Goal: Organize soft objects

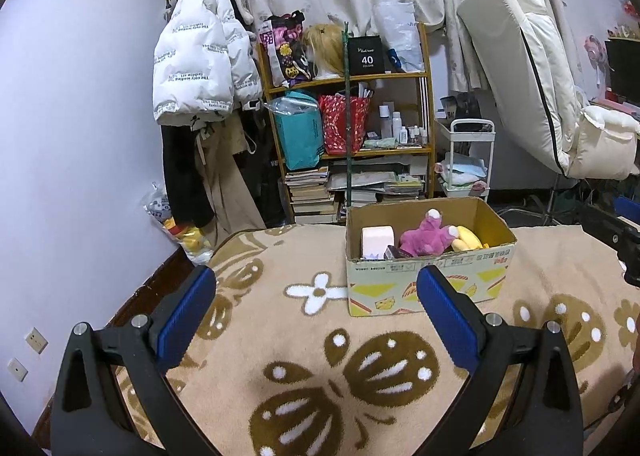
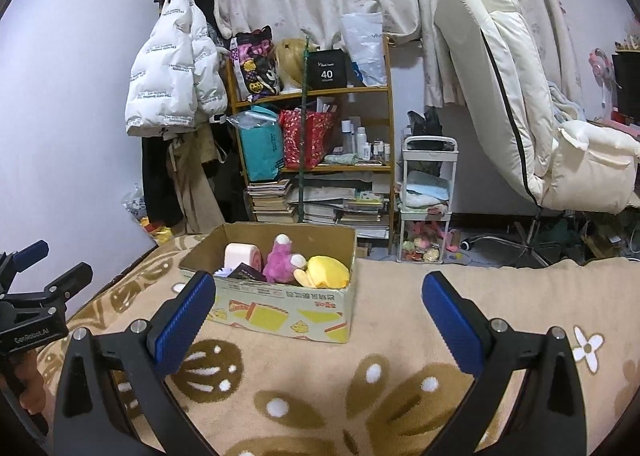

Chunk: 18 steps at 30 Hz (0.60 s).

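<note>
**Toys boxed, both grippers empty**

We hold the left gripper (image 1: 316,308) and right gripper (image 2: 318,310) with fingers spread wide, gripping nothing. At twelve o'clock on the patterned blanket (image 1: 280,336) sits the cardboard box (image 1: 424,280), long axis across our view. Inside, a pink block (image 1: 378,240), purple plush (image 1: 426,236) and yellow plush (image 1: 468,238) lie partly hidden by its wall. Open blanket surrounds it.

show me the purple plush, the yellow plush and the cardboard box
purple plush (image 2: 280,262), right wrist view, on its body
yellow plush (image 2: 328,270), right wrist view, on its rounded top
cardboard box (image 1: 400,288), left wrist view, on its printed front wall
</note>
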Available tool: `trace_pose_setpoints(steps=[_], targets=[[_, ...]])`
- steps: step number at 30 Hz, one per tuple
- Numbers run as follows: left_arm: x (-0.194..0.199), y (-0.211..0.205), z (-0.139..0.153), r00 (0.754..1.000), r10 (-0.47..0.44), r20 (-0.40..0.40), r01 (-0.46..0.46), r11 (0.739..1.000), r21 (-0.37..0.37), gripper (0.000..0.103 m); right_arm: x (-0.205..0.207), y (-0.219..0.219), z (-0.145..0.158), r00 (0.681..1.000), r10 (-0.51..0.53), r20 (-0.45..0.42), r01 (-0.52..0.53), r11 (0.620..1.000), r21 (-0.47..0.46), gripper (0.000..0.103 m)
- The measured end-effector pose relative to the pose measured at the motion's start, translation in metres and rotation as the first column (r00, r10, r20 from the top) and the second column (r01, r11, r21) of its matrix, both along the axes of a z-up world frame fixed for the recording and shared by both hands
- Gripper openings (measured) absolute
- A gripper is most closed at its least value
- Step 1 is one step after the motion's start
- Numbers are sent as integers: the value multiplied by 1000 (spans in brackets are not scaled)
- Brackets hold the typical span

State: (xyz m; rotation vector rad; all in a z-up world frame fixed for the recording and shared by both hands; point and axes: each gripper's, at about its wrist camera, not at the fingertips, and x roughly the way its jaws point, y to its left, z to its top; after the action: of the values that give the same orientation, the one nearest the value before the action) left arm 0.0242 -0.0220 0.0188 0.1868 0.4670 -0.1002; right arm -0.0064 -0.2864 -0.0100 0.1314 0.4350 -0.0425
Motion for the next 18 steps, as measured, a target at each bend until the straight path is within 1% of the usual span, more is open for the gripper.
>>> trace_pose_setpoints(steps=[4, 11, 18], targets=[[5, -3, -5, 1000, 0, -18, 0, 1000, 12, 99, 5, -1, -5, 1000, 1, -19, -1, 1000, -3, 103], [13, -3, -12, 999, 0, -39, 1, 1000, 3, 99, 10, 1, -10, 999, 2, -35, -3, 1000, -29, 103], [15, -5, -14, 999, 5, -38, -5, 1000, 8, 99, 13, -1, -13, 999, 5, -49, -6, 1000, -28, 103]])
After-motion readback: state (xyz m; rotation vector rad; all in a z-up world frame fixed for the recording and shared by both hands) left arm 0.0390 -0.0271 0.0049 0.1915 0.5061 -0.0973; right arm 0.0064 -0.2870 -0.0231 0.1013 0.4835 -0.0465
